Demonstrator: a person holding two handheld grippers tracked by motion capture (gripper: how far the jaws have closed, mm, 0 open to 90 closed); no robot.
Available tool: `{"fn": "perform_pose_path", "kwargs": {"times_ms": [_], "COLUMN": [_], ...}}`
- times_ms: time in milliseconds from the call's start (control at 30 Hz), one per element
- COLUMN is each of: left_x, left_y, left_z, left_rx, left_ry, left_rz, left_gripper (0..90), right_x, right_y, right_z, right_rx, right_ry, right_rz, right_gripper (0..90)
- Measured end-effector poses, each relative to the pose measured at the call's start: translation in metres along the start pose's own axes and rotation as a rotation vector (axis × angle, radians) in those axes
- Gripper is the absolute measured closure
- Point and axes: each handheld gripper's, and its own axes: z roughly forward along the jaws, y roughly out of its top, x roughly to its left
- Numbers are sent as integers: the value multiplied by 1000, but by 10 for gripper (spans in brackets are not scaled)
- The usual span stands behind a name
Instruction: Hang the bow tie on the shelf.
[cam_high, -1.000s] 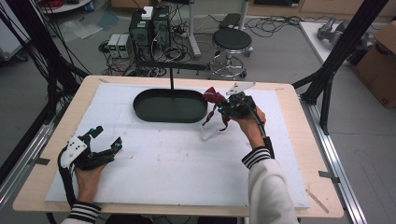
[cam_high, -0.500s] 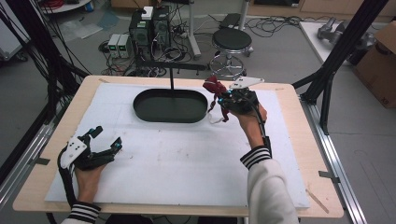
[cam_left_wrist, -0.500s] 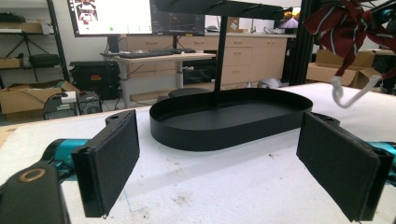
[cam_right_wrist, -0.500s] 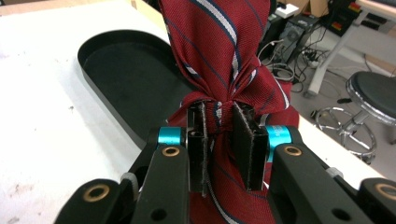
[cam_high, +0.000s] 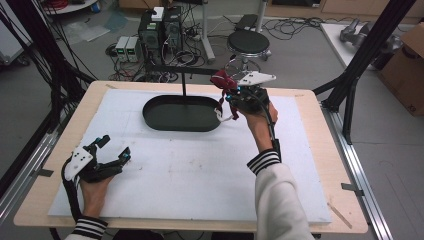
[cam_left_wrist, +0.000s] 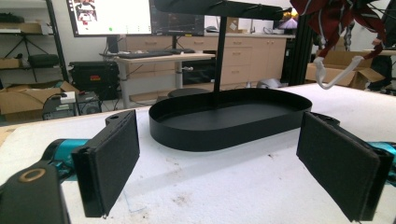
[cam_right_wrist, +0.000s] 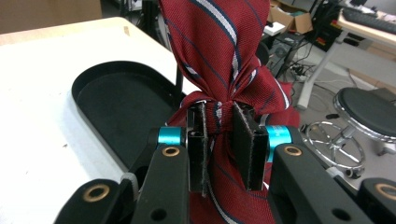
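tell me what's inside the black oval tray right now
Nothing lies in the black oval tray; its dark floor is bare apart from the stand's post. The red striped tie hangs beside it in the right gripper.

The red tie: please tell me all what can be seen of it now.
The tie is dark red woven cloth with thin white and navy diagonal stripes. The right gripper is shut on it, bunching the cloth between its black pads. In the high view the tie hangs in the air by the right end of the oval black tray, near the stand's crossbar. A white loop dangles under it. Nothing else visibly touches the tie.
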Motion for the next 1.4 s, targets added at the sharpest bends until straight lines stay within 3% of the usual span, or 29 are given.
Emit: {"fn": "perform_pose_path", "kwargs": {"times_ms": [367, 633, 767, 1067, 1400], "left_x": [0, 0, 0, 1, 1], "left_y": [0, 0, 0, 0, 0], "left_z": [0, 0, 0, 1, 1], "left_rx": [3, 4, 4, 2, 1], "left_ry": [-1, -2, -4, -5, -5], "left_rz": [-1, -1, -3, -6, -6], "left_gripper": [134, 134, 134, 134, 134], "right_x": [5, 5, 6, 3, -2], "right_y": [18, 27, 32, 36, 54], "right_z": [8, 19, 25, 40, 59], "right_rx": [-32, -36, -49, -28, -25], "right_ry": [-27, -38, -53, -79, -128], "right_rz": [-23, -10, -33, -26, -69], "right_gripper": [765, 765, 765, 765, 764]}}
